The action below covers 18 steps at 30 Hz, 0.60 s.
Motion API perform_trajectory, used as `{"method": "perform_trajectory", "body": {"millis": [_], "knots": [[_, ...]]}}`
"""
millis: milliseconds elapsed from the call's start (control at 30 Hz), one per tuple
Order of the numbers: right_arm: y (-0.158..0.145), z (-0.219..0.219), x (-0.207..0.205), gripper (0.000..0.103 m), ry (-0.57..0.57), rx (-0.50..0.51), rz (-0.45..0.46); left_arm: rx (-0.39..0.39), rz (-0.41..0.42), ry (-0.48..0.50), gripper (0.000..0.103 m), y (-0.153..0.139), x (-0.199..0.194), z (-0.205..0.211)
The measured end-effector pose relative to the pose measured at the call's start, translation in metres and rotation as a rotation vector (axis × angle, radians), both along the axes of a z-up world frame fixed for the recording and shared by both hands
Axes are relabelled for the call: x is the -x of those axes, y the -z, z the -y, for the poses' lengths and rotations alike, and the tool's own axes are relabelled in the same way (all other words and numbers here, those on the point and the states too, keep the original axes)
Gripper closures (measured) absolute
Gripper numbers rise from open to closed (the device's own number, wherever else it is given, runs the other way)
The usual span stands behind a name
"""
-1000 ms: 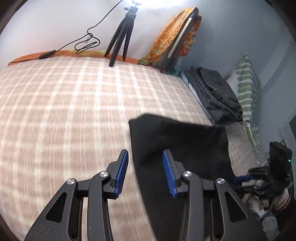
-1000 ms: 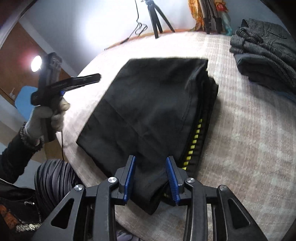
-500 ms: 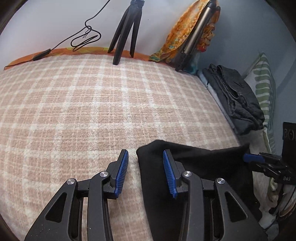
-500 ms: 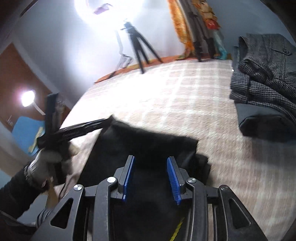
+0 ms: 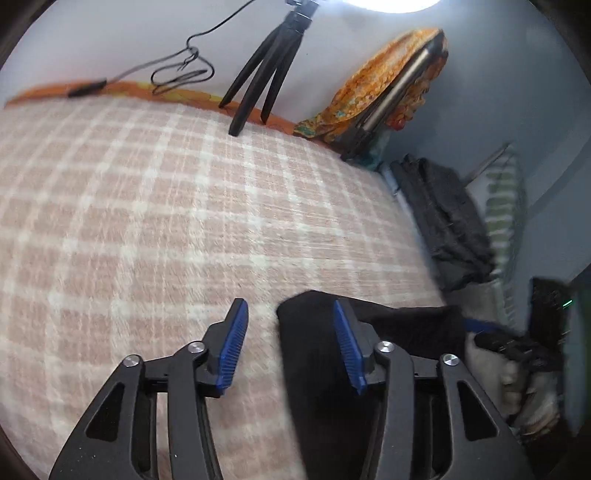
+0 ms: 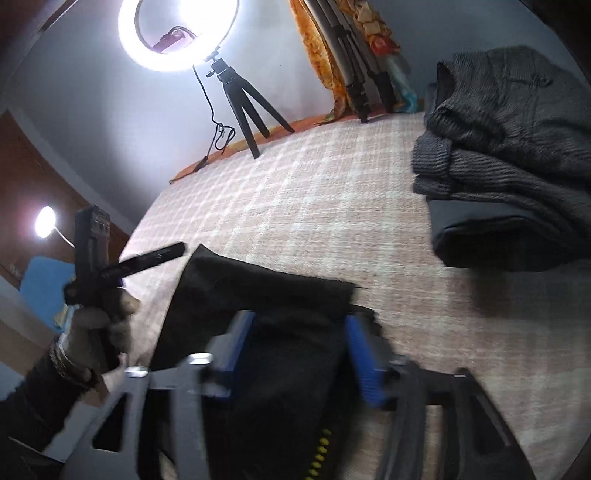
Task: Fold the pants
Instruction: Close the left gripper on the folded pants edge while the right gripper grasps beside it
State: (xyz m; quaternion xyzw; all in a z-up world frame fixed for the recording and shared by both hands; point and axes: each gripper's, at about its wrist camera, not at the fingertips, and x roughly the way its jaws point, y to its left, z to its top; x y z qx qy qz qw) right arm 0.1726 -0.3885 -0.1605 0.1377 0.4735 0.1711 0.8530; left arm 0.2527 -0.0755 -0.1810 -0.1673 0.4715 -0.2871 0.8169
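Note:
The black folded pants (image 6: 266, 295) lie on the pink checked bed cover (image 5: 147, 221), a yellow dotted strip showing at their near edge. My right gripper (image 6: 301, 350) hovers over them, blurred, its jaws opening with black cloth under and between them, pads (image 6: 362, 362) not pressing. In the left wrist view the pants' corner (image 5: 314, 339) lies beneath my left gripper (image 5: 291, 343), whose jaws are also opening; the cloth's edge runs between the blue pads (image 5: 232, 347) untouched. A gloved hand (image 6: 92, 325) holds the left gripper (image 6: 147, 260) at the pants' left corner.
A stack of folded grey clothes (image 6: 509, 147) sits at the bed's right side, a striped pillow (image 5: 506, 206) behind it. A ring light (image 6: 177, 33) on a black tripod (image 5: 266, 74) with a cable stands at the far edge, beside an orange cloth (image 5: 380, 85).
Both grippers' jaws stand wider than before. The right view has swung up and forward over the pants, so only their far edge shows. The pants sit lower in the left view.

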Motion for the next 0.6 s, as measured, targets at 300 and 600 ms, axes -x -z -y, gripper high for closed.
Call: {"method": "perform_trajectory", "body": {"millis": [300, 600], "knots": [[0.029, 0.039, 0.015, 0.029, 0.001, -0.147, -0.109, 0.119, -0.143, 0.073, 0.054, 0.015, 0.017, -0.012], [0.049, 0.054, 0.005, 0.029, -0.007, -0.333, -0.101, 0.162, -0.162, 0.099, 0.054, 0.027, 0.015, -0.008]]}}
